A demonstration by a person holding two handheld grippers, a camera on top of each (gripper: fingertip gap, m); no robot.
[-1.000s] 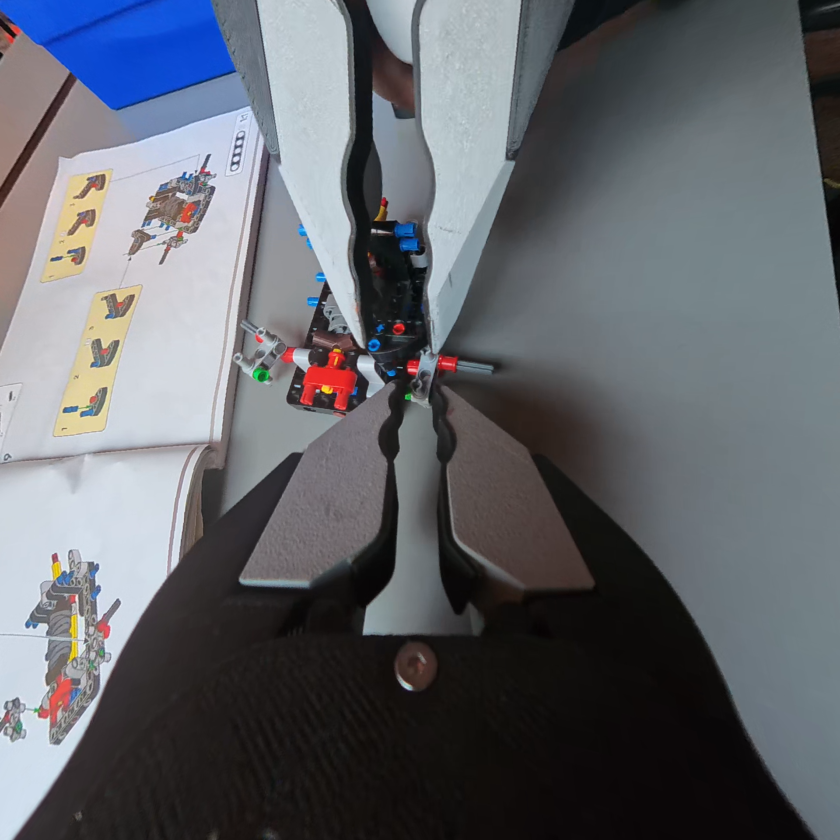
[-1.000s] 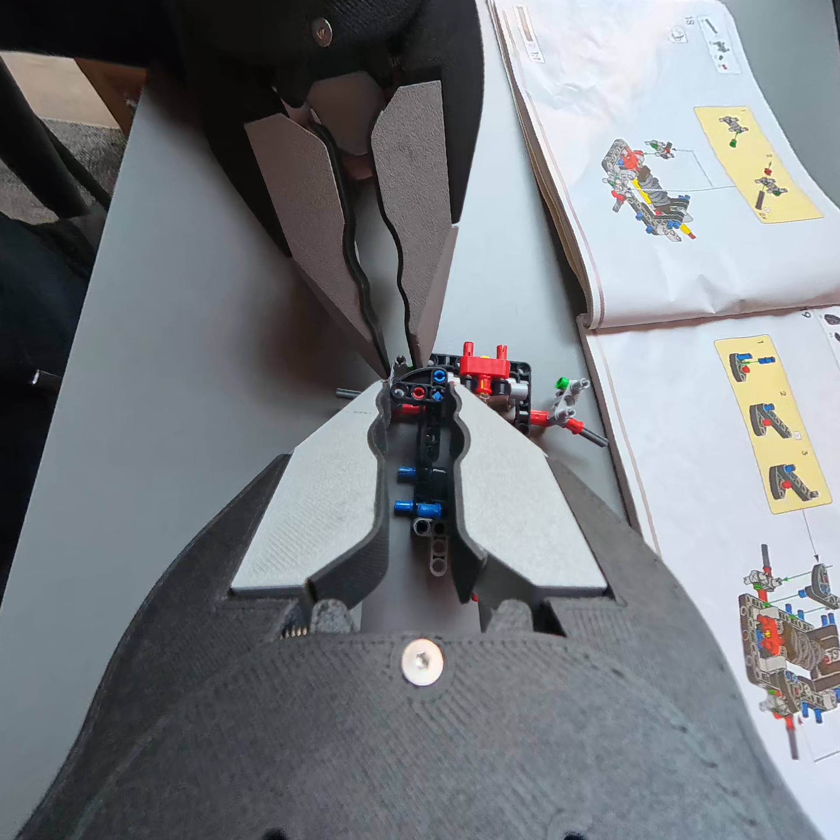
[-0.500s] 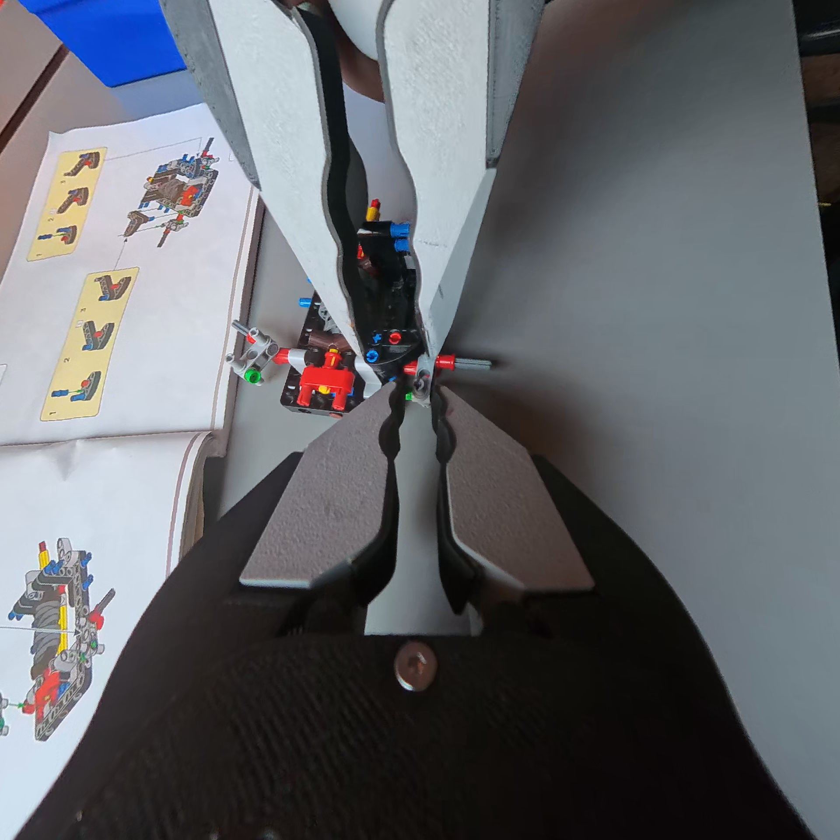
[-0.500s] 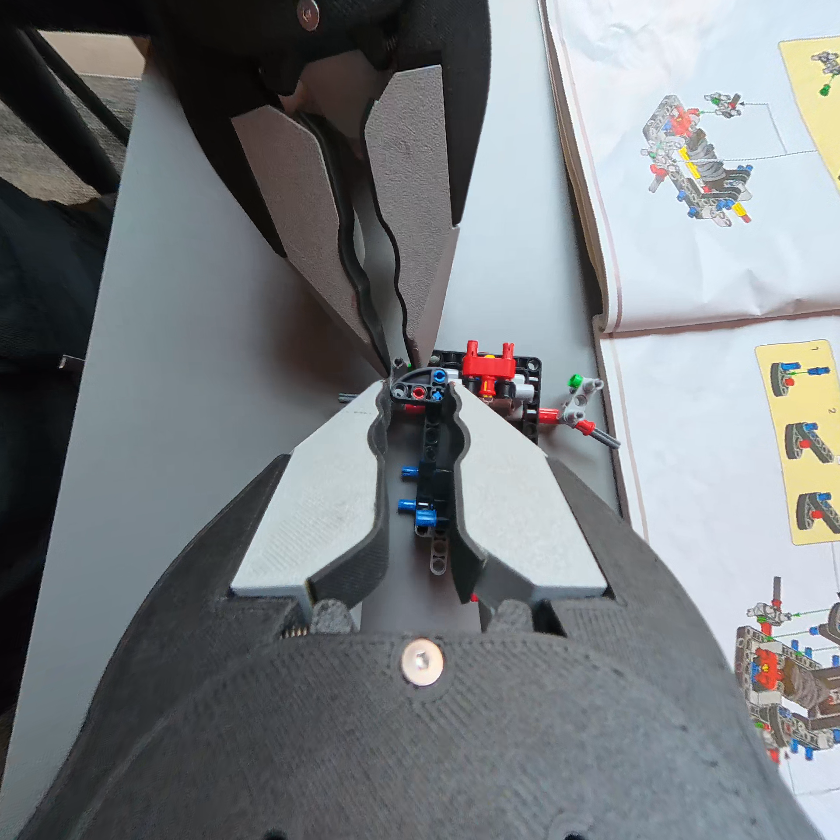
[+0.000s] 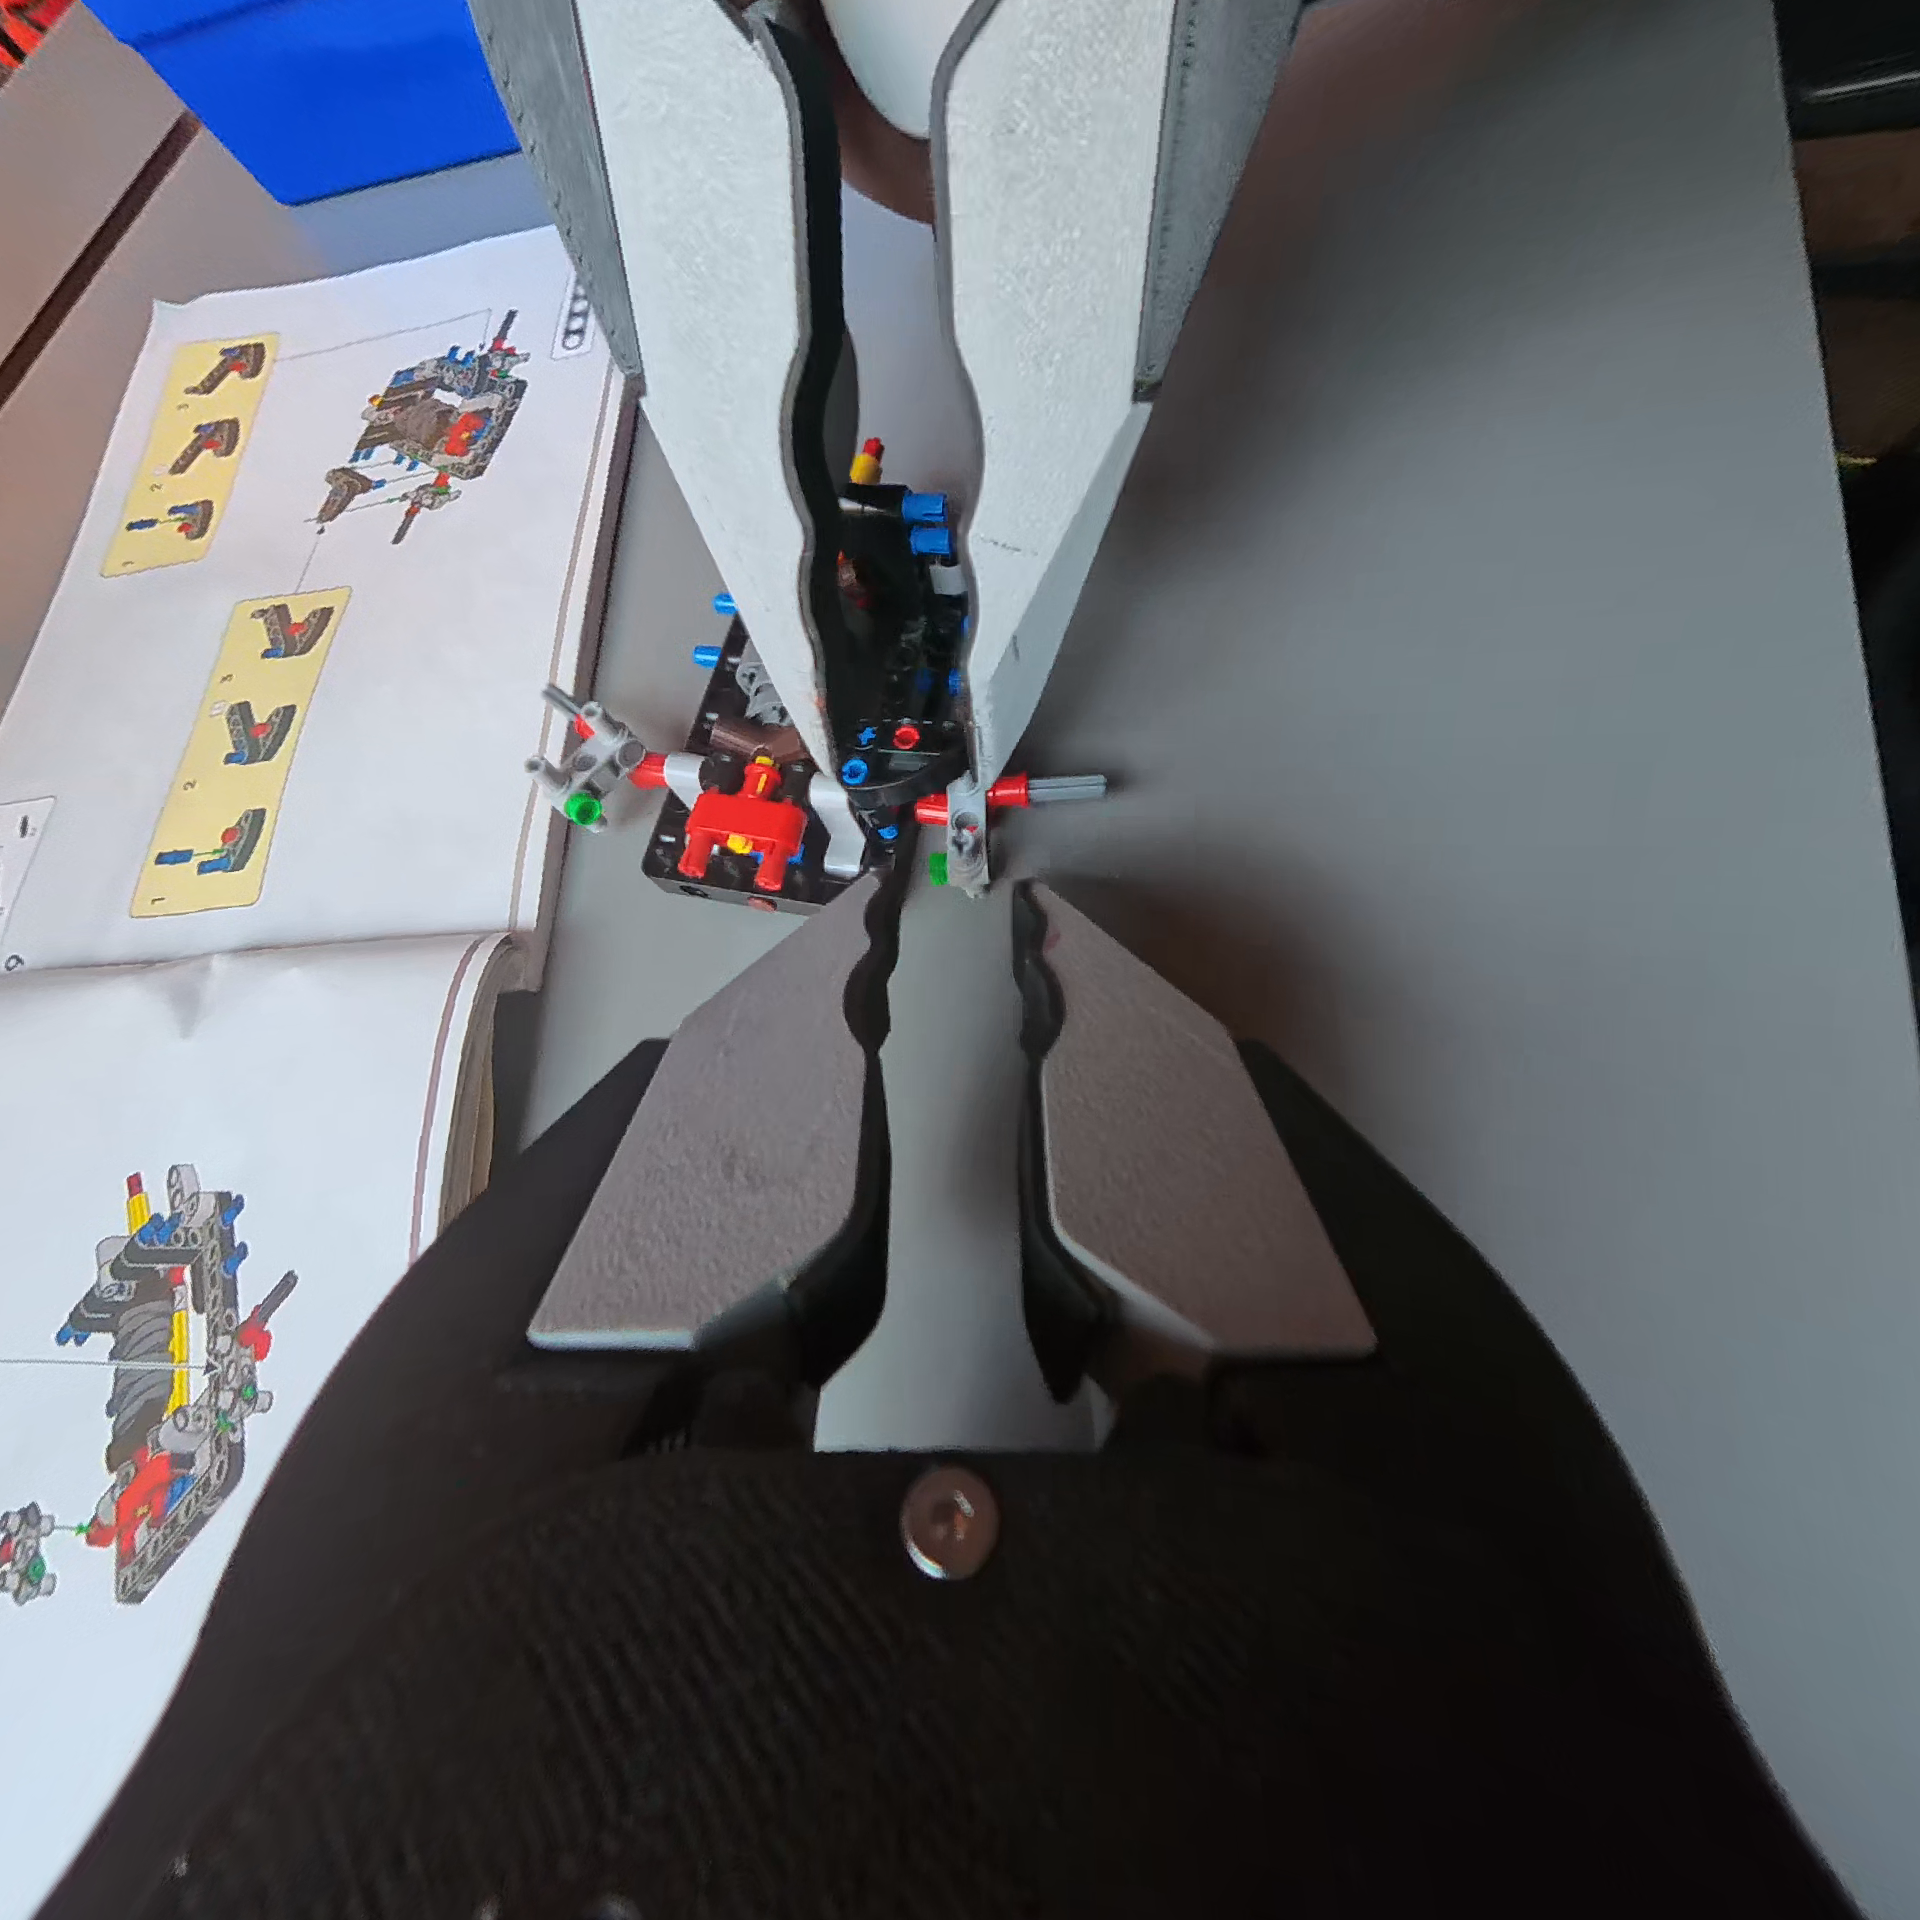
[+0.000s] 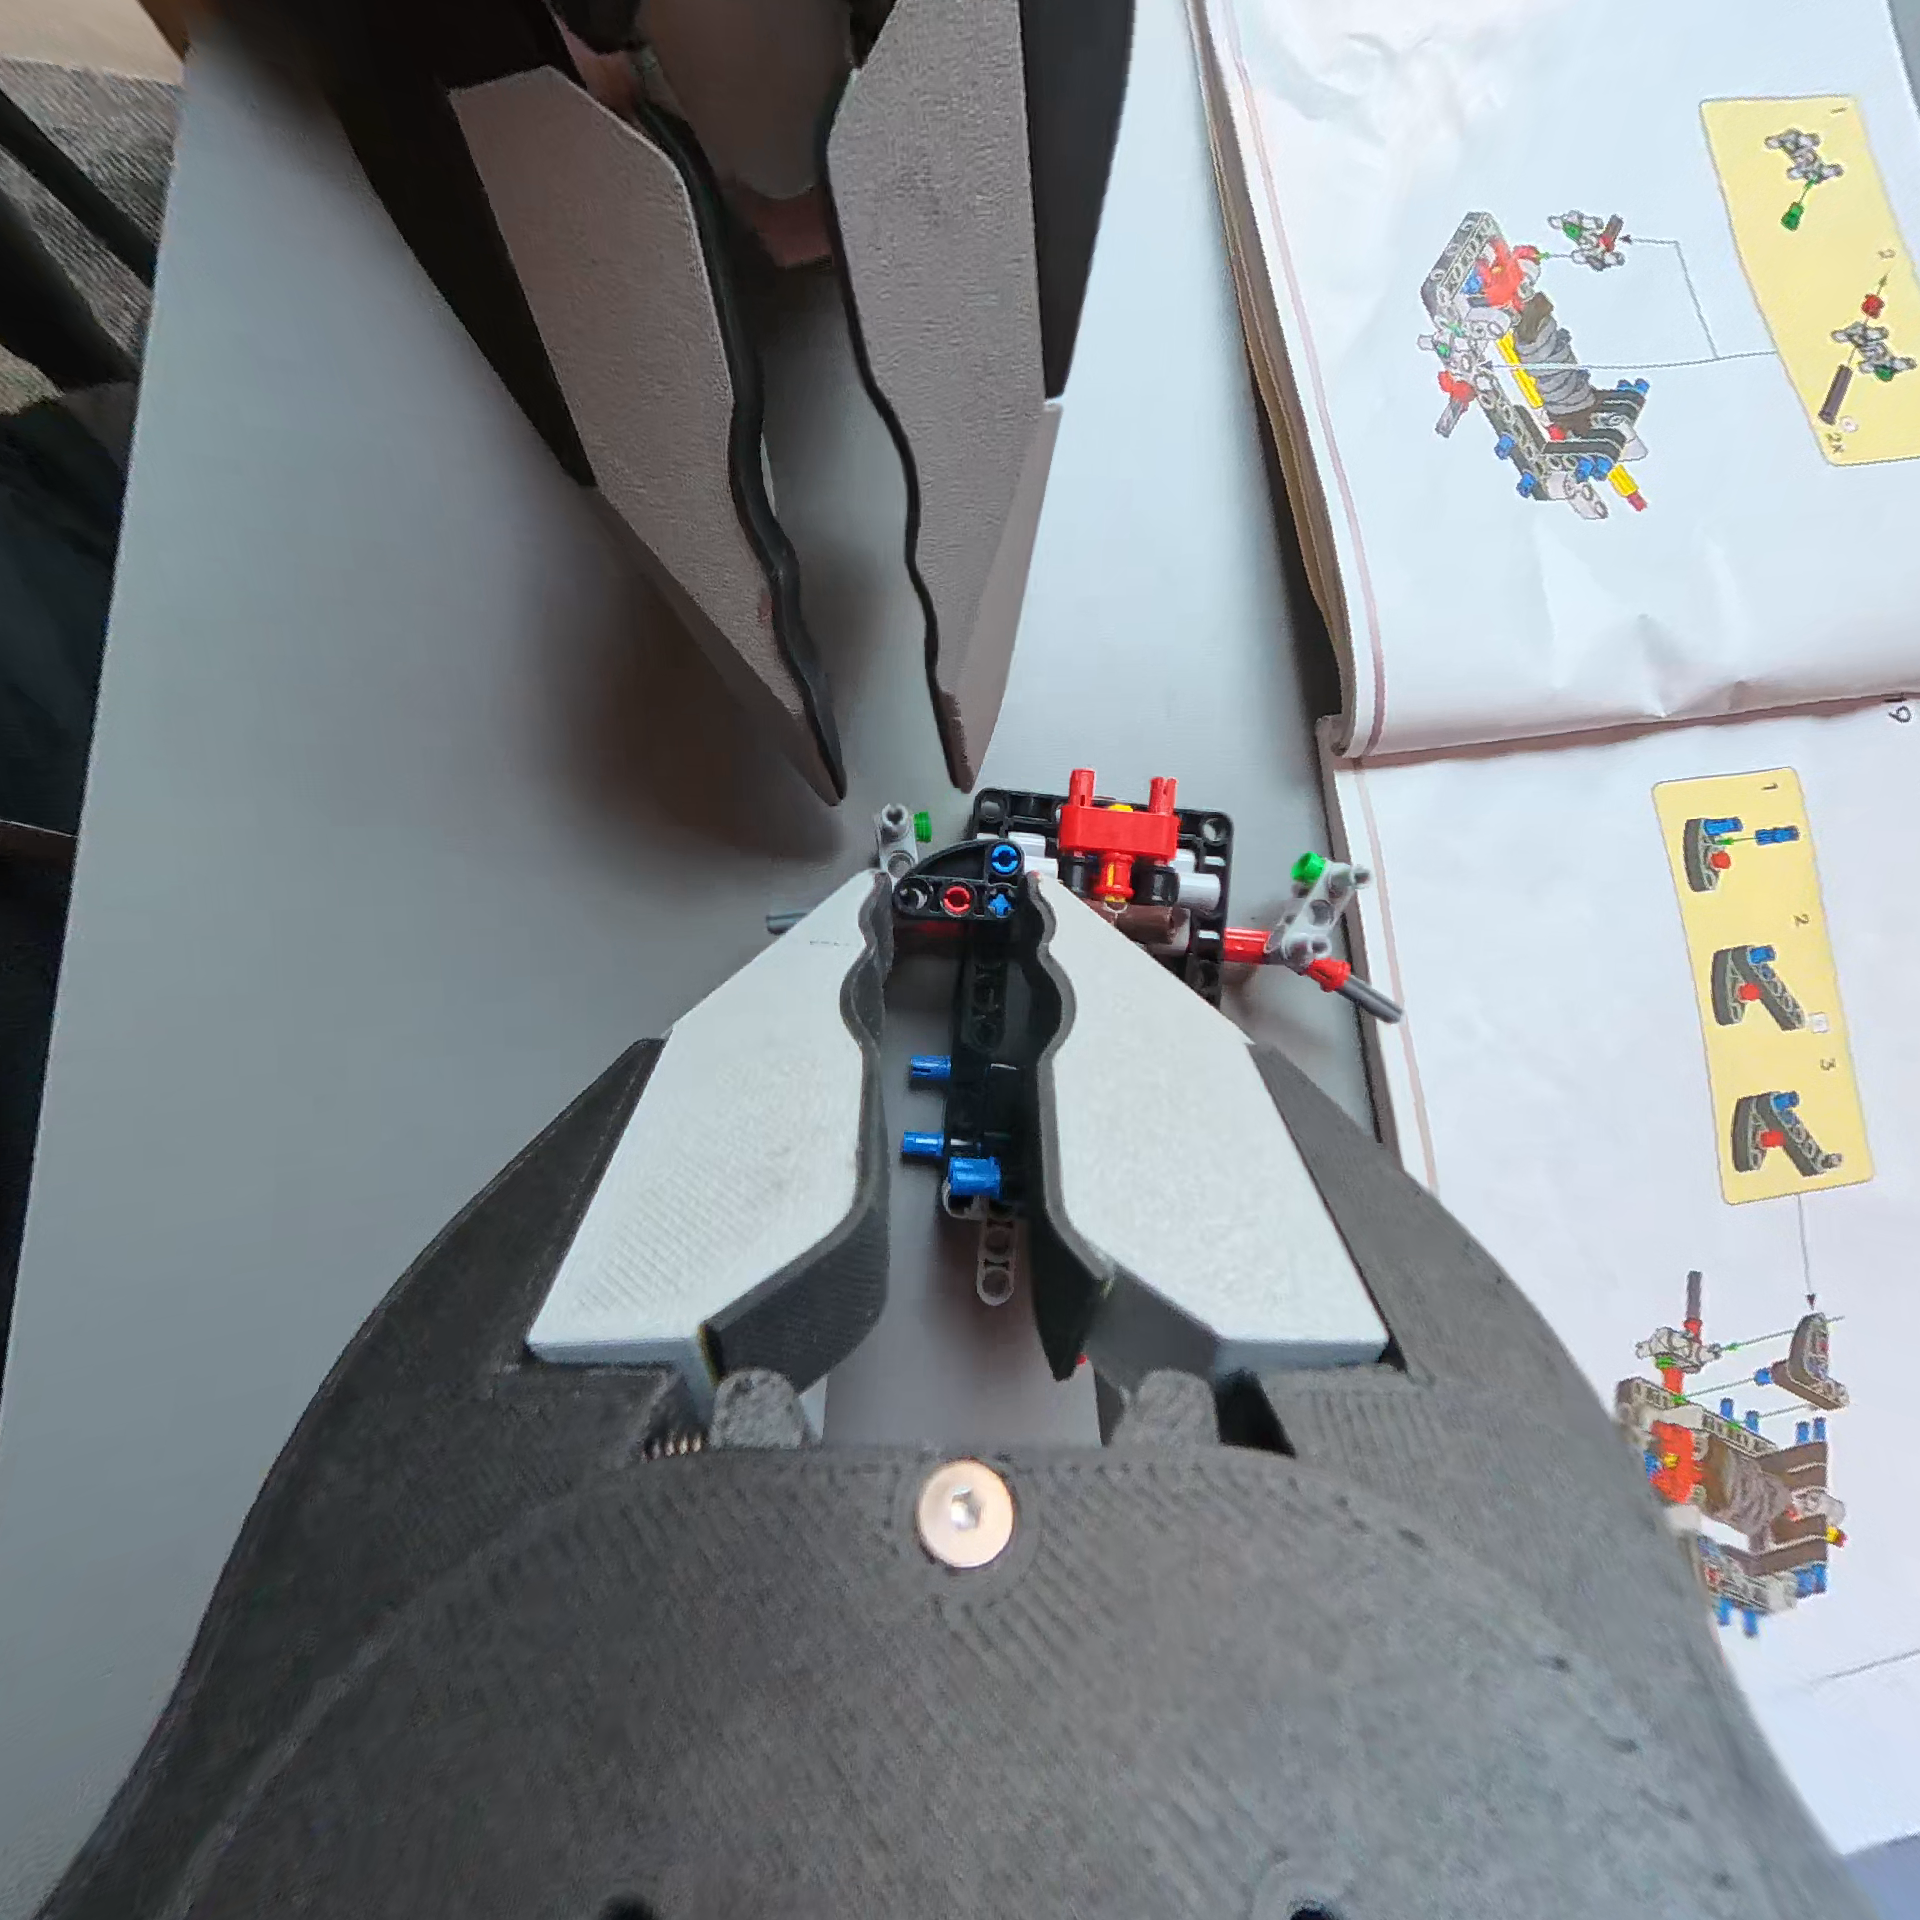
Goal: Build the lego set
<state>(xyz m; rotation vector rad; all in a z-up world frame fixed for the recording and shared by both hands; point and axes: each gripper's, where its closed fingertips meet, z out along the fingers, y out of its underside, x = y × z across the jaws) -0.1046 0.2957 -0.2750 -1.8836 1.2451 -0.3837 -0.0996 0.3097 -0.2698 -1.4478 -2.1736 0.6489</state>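
The part-built lego model (image 5: 743,831) lies on the grey table (image 5: 1455,727): a black frame with a red block, blue pins and grey connectors on red axles. My right gripper (image 6: 956,894), light grey, is shut on the model's black beam (image 6: 987,997) and shows from above in the left wrist view (image 5: 904,748). My left gripper (image 5: 951,899), dark grey, is open and empty. Its tips sit just short of the grey connector with a green pin (image 5: 966,831). The left gripper also shows in the right wrist view (image 6: 899,784), tip to tip with the right one.
An open instruction booklet (image 5: 312,623) lies beside the model and also shows in the right wrist view (image 6: 1558,520). A blue box (image 5: 312,94) stands past the booklet. The table's edge (image 6: 145,520) runs along the side away from the booklet. The tips of both grippers are at nearly the same place.
My left gripper's jaws have opened off the grey connector and drawn back slightly. My right gripper keeps its hold on the model.
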